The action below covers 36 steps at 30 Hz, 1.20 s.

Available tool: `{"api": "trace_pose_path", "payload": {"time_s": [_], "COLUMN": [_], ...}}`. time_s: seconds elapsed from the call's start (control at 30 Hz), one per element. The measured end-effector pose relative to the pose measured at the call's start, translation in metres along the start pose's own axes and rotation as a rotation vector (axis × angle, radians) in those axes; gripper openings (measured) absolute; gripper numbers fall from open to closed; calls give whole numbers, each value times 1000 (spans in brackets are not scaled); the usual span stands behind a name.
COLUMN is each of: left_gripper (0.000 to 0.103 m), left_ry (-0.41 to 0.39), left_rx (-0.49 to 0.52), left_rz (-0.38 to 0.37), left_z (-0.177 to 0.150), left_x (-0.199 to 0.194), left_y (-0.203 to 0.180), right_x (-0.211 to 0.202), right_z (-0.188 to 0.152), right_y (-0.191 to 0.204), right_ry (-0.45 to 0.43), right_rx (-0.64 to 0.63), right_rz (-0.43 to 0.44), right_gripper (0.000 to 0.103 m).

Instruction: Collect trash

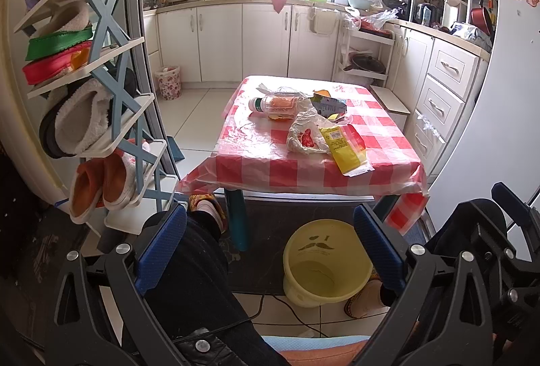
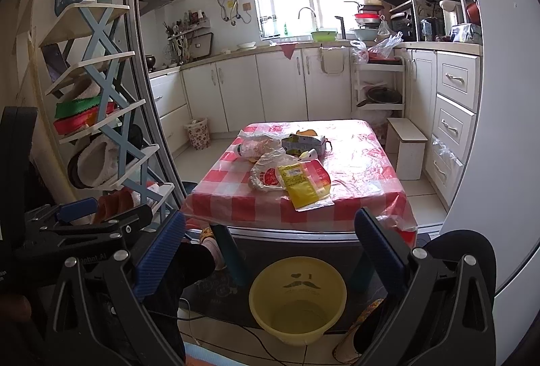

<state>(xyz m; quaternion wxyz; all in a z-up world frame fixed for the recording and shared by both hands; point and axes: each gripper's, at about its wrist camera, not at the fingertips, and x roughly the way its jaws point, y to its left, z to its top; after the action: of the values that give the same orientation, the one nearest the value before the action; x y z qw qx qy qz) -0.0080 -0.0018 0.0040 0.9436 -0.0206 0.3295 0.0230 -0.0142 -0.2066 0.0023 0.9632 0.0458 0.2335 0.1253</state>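
So the trash is all piled on the table (image 1: pixel 270 163) with the red-checked cloth: a yellow wrapper (image 1: pixel 347 148) right at the near edge, a crumpled plastic bag (image 1: pixel 305 130) touching its left side, then a plastic bottle (image 1: pixel 273 104) lying on its side toward the far left, and a flattened carton (image 1: pixel 329 103) just beside it on the right. My yellow bin (image 1: pixel 324 261) sits on the floor below the near edge, nothing in it that I can see. Both tongs are spread wide and holding nothing, left gripper (image 1: pixel 270 251) and right gripper (image 2: pixel 270 251), hanging low in front of the table. Shoe rack (image 1: pixel 101 79) off to the left.
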Motion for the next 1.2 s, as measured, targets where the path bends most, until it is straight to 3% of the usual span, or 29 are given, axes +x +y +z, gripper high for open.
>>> {"api": "trace_pose_path", "payload": {"time_s": [1.2], "left_gripper": [95], "left_ry": [-8], "left_rx": [-7], "left_rz": [3], "left_z": [1], "left_x": [-6], "left_y": [1], "right_x": [-2], "right_z": [-1], "right_y": [5], "right_ry": [5], "right_rx": [-10], "right_rz": [3], "right_gripper": [96]}}
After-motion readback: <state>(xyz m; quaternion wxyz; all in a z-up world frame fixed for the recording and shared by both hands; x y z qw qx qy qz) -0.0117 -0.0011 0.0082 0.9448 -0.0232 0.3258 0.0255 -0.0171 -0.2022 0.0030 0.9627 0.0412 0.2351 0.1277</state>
